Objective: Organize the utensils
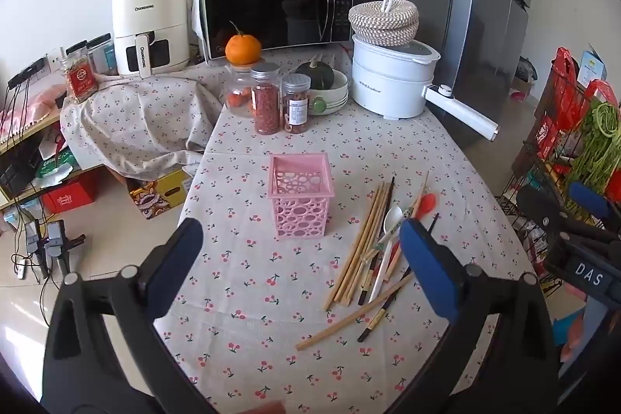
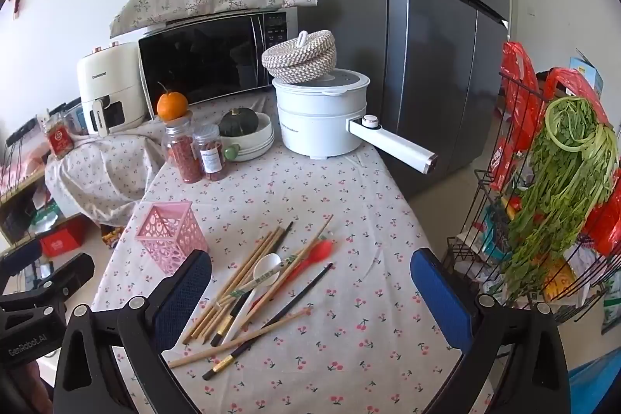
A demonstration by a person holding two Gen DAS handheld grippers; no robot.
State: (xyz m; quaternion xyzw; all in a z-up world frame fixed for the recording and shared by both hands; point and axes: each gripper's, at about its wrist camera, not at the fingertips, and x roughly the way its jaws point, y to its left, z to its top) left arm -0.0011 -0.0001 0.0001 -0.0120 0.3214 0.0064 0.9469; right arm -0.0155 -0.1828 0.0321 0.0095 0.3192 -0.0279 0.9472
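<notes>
Both grippers' jaws gape empty over wooden chopsticks (image 2: 248,282) beside a perforated pink plastic basket (image 1: 300,194).

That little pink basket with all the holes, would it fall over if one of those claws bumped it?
Quite possibly. The pink basket looks like thin, perforated plastic and appears empty, so it is probably very light. It stands taller than its base on a soft tablecloth, so a nudge near the rim might tip or slide it. It should feel fairly stiff.

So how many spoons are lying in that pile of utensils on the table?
2. A white spoon lies in the middle of the pile, bowl pointing away; a red spoon lies just right of it, partly under the chopsticks. Others could be hidden underneath.
</notes>
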